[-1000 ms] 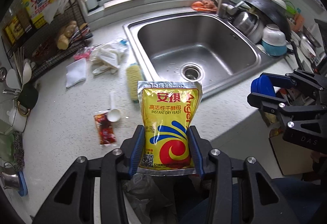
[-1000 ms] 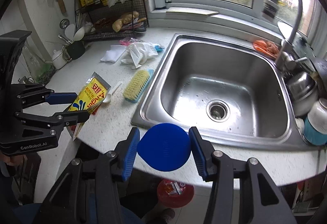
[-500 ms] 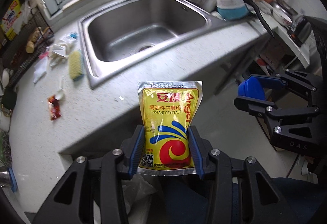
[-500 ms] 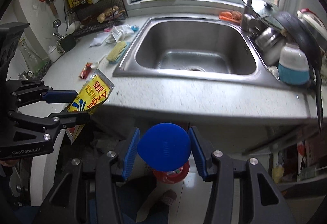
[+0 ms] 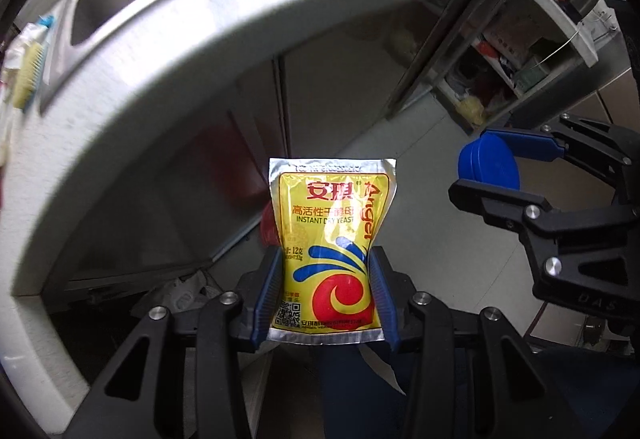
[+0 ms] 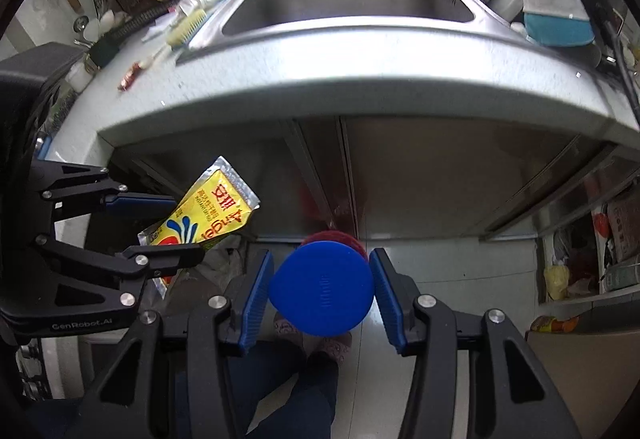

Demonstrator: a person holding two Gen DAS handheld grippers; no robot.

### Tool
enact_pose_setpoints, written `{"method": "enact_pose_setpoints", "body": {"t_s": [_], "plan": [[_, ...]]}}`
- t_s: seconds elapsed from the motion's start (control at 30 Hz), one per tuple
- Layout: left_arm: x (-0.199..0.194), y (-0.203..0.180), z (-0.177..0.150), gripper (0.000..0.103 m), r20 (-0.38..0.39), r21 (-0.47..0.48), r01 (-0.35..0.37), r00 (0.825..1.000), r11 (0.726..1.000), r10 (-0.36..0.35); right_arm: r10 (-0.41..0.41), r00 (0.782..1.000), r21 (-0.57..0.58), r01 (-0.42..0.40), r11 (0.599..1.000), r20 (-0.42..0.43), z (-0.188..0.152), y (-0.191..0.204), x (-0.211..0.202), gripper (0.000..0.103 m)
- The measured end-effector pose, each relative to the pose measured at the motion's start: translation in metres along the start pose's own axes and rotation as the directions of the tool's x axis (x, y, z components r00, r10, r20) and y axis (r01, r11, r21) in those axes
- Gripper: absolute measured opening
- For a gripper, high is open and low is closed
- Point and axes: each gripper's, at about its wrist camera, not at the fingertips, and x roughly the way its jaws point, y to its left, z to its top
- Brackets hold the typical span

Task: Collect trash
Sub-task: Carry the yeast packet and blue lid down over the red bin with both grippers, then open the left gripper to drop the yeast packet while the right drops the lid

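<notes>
2 items carried: 1 yeast sachet (image 5: 330,251) and 1 blue lid (image 6: 322,289), both lifted off the counter (image 6: 360,79) and now in front of the cabinet doors below it.
Left gripper (image 5: 324,303): clenched on the lower half of the sachet, pads on its 2 side edges; the top half stands free above the claw.
Right gripper (image 6: 322,291): grasping the lid by its rim, flat face toward the camera.
Sachet handling: I judge it light, soft and glossy, so it may bend or slide; hold low at the sealed edges.
Lid handling: looks like stiff, smooth, light plastic; a rim grip across the widest part is best.
Red bin (image 6: 334,239): just beyond the lid, mostly hidden.
Left on counter: 1 red wrapper (image 6: 130,75).
</notes>
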Motion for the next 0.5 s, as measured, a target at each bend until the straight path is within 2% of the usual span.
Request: {"method": "enact_pose_setpoints", "body": {"t_s": [0.27, 0.5], "plan": [[0.115, 0.008, -0.004, 0.041, -0.085, -0.044, 0.002, 0.996, 0.999, -0.006, 0.007, 0.996, 0.037, -0.004, 0.999, -0.087, -0.021, -0.018, 0.093, 0.047], [0.185, 0.016, -0.004, 0.042, -0.117, -0.057, 0.006, 0.993, 0.998, -0.013, 0.01, 0.993, 0.066, -0.002, 0.998, -0.12, -0.038, -0.038, 0.158, 0.047]]}}
